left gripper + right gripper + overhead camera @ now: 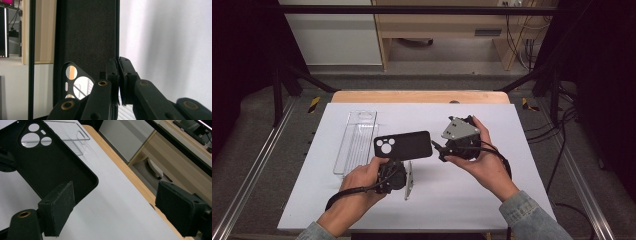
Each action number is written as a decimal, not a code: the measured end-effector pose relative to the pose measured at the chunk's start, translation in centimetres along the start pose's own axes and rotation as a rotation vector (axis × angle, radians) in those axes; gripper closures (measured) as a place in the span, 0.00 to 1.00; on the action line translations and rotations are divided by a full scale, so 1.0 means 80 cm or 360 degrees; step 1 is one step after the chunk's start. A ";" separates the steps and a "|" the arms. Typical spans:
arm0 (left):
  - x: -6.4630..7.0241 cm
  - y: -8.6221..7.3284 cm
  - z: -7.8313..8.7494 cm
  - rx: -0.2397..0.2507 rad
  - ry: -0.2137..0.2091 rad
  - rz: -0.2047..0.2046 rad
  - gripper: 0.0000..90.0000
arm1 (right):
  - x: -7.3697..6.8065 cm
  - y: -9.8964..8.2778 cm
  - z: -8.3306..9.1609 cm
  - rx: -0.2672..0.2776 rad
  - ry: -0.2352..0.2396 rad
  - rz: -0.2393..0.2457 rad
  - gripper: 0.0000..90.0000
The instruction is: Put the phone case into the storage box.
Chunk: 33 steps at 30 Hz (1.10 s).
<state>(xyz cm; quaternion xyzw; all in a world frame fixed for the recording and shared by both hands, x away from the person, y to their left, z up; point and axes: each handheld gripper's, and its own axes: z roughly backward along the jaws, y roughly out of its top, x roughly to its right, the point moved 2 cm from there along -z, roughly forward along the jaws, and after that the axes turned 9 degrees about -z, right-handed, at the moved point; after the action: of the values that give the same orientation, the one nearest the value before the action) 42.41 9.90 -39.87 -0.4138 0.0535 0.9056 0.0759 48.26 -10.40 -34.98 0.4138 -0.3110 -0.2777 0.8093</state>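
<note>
Phone case [404, 145], black with a cluster of round camera holes at one end, hangs above the white table [462, 200] in front of me, lying roughly flat with the holes toward my left. My left gripper [393, 176] has it: in the left gripper view I see the two jaws pressed tight together on the case's [87, 37] long edge, near the camera holes. My right gripper [438, 150] sits just off the case's plain end, and its jaws stand wide apart with nothing between them; in the right gripper view one pad [60, 207] sits in front of the case's [50, 167] corner, not pressing on it, and the other pad [178, 207] is well off to the side. Behind the case, a clear plastic tray [357, 140] lies on the table toward its left side, apart from both grippers.
</note>
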 end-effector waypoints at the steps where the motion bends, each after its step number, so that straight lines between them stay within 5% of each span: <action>1: 0.000 0.001 0.000 0.0001 0.0001 -0.0007 0.96 | 0.000 0.000 -0.001 -0.0003 0.0004 0.0007 0.18; 33: 0.009 0.020 -0.003 0.0038 0.0014 -0.0055 0.96 | -0.004 -0.005 -0.007 -0.0065 0.0073 0.0058 0.27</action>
<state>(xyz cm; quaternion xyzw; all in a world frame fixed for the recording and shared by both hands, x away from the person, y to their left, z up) 41.82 8.35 -40.49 -0.4178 0.0575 0.9016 0.0961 48.38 -10.07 -35.70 0.3977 -0.2941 -0.2596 0.8294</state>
